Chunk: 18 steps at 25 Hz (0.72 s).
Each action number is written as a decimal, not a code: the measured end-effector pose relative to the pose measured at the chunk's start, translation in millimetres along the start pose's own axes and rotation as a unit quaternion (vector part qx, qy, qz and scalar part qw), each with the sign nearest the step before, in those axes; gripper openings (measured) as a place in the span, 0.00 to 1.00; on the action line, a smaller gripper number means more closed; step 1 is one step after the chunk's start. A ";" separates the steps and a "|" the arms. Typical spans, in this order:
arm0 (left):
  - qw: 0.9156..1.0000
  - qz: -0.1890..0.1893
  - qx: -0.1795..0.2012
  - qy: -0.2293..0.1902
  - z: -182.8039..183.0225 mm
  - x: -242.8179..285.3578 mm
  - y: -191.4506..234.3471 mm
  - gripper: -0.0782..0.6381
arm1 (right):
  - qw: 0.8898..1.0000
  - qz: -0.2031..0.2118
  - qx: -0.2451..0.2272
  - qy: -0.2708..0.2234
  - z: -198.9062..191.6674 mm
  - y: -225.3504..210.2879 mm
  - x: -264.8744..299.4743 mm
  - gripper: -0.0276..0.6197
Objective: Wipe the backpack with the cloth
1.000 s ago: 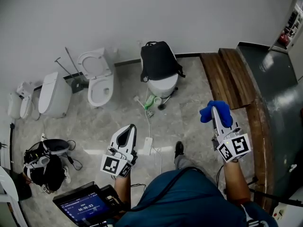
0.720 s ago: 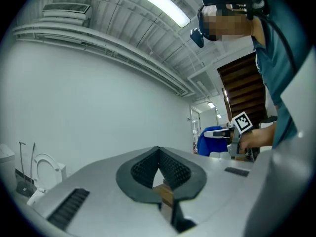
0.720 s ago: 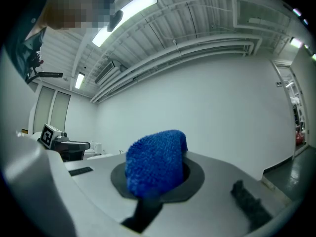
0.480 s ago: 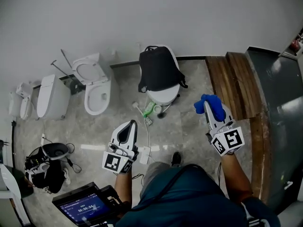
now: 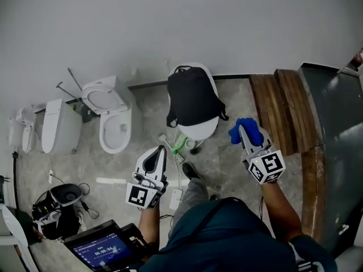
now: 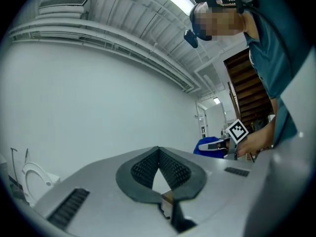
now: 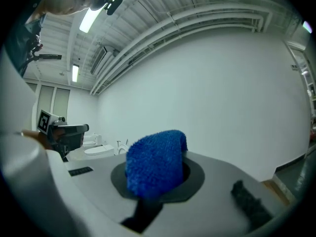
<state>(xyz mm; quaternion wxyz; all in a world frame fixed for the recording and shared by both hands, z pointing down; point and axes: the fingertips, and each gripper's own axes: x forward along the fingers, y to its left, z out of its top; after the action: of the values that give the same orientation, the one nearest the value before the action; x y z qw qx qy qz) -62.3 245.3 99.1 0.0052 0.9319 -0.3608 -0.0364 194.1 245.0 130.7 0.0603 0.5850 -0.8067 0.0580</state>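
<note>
Backpack (image 5: 191,101), black, lies draped over a white toilet (image 5: 199,130) against the wall (image 5: 181,21), at the far edge of the floor (image 5: 227,103) in the head view. To its left stands an open toilet (image 5: 112,120). A wooden bench (image 5: 278,106) runs along the floor's right edge. The left tool (image 5: 161,151) is held low over the floor, in front of the backpack and well apart from it, its jaws pressed together. The right tool (image 5: 243,134) points up toward the backpack's right side and pinches a blue cloth (image 5: 245,129), which is near the backpack but not touching it. A tablet (image 5: 102,245) shows at the bottom left.

In the left gripper view, the left tool (image 6: 159,154) has its ribbed pads meeting at the tips with nothing between them. Beyond it to the right, the right tool (image 6: 219,144) carries the cloth (image 6: 203,146).

In the right gripper view, the right tool (image 7: 158,167) is clamped on the cloth (image 7: 155,159), which bunches up above the jaws and hides their tips. The left tool (image 7: 84,129) shows at the left edge, with a toilet (image 7: 101,150) behind it by the wall.
</note>
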 end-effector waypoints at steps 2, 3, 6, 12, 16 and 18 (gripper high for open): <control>1.000 -0.003 -0.008 0.003 -8.1 28.4 33.8 0.11 | 1.000 -0.007 0.001 0.014 -7.3 -13.2 39.5 0.07; 1.000 -0.005 -0.011 0.004 -11.9 32.0 39.9 0.11 | 1.000 -0.010 0.000 0.018 -13.9 -14.6 44.5 0.07; 1.000 -0.019 -0.016 0.006 -19.7 38.3 46.5 0.11 | 1.000 -0.020 -0.004 0.015 -31.1 -17.8 48.1 0.07; 0.997 -0.073 0.018 0.017 -53.2 118.1 110.7 0.11 | 0.998 -0.059 0.001 -0.037 -48.0 -61.8 141.8 0.07; 0.995 -0.085 0.015 0.045 -82.0 148.9 123.1 0.11 | 0.996 -0.085 0.015 -0.025 -78.9 -92.3 176.1 0.07; 0.994 -0.089 0.009 0.060 -99.1 164.7 128.9 0.11 | 0.995 -0.096 0.024 -0.009 -102.9 -108.6 195.1 0.07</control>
<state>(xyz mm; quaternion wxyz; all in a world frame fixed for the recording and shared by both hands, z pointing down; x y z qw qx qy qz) -20.4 37.5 192.1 0.0156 0.9607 -0.2761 0.0226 240.3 45.6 266.9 0.0441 0.6619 -0.7454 0.0658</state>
